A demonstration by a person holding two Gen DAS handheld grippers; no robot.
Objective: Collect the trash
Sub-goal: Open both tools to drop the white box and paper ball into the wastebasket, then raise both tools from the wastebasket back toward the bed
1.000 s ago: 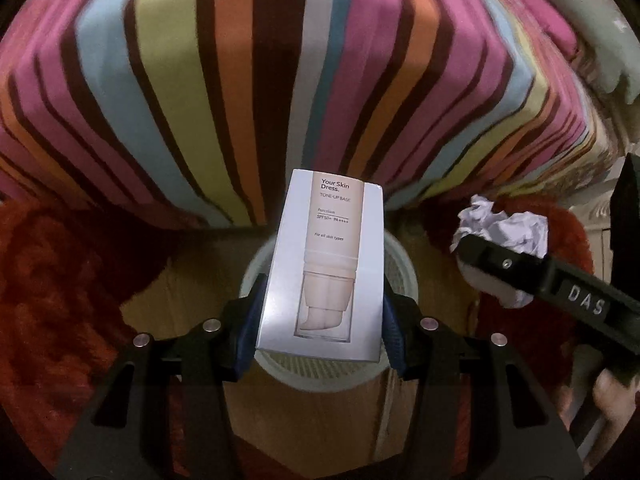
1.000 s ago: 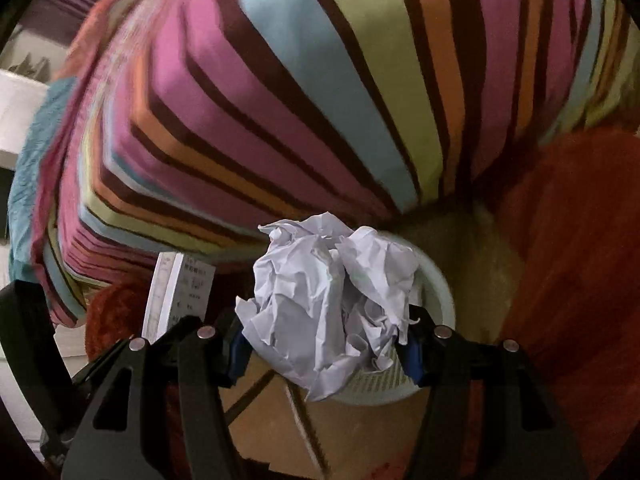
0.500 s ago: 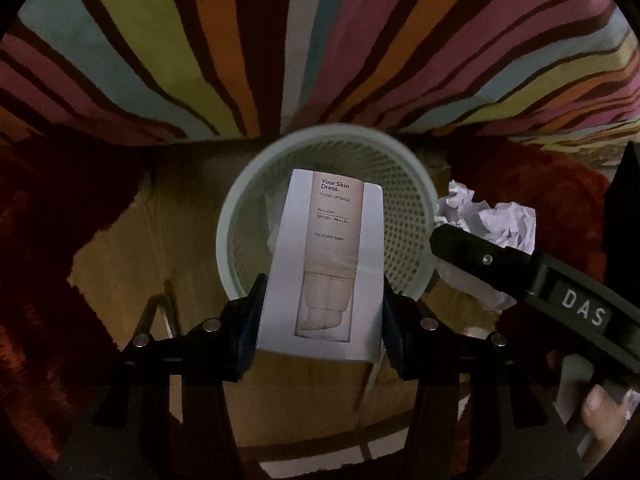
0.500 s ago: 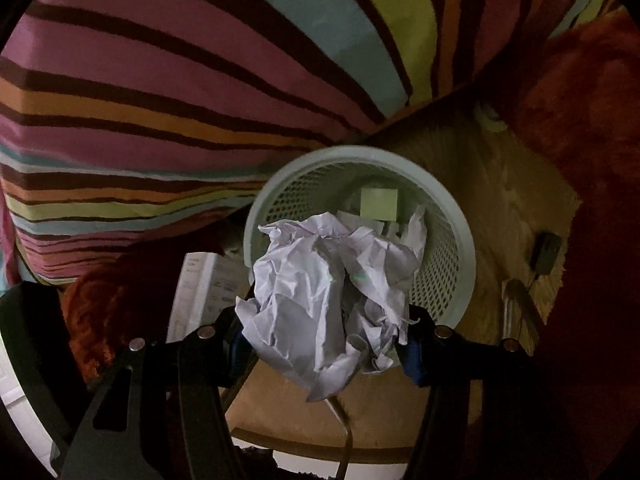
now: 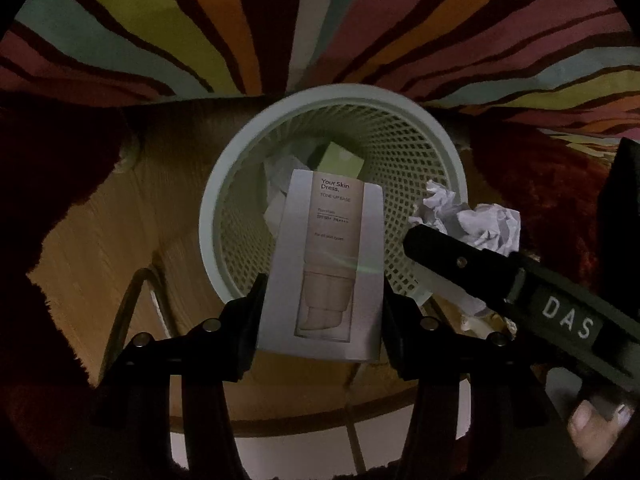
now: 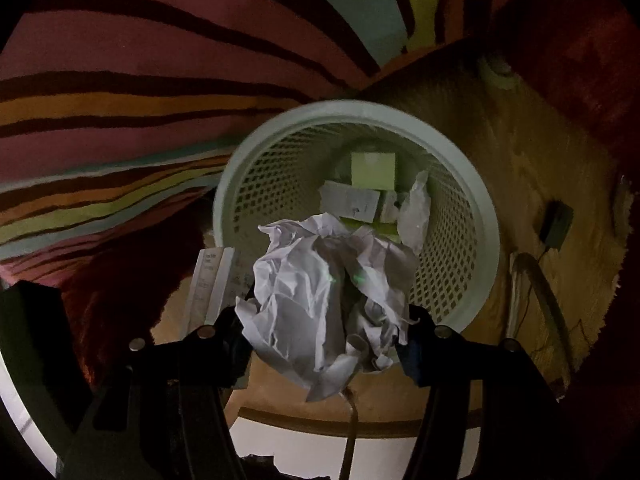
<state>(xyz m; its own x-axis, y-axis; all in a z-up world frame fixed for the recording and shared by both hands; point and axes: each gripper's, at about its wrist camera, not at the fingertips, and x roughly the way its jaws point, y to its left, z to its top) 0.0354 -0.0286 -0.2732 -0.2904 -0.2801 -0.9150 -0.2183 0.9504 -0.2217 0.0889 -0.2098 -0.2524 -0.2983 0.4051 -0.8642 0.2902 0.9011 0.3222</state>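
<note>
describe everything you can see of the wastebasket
The wastebasket is a round, pale plastic bin with a smooth solid rim and lattice walls. It stands upright on the wooden floor beside a striped cover, and holds a light green box, a white carton and paper scraps. Both held items hover over its near rim; contact is unclear.

- Looked like a room in a home, dimly lit, most likely a bedroom or living room.
- Striped fabric (image 5: 320, 20) in pink, teal, yellow, orange and brown filled the far side, draped like bedding or a sofa cover.
- Shaggy red rug (image 5: 60, 200) lay over a wooden floor (image 5: 100, 240).
- Small pale plastic wastebasket (image 6: 486, 216) with latticed walls stood on that floor, holding paper scraps and a green carton (image 6: 373, 170).
- Cable and small black adapter (image 6: 556, 224) lay nearby.
</note>
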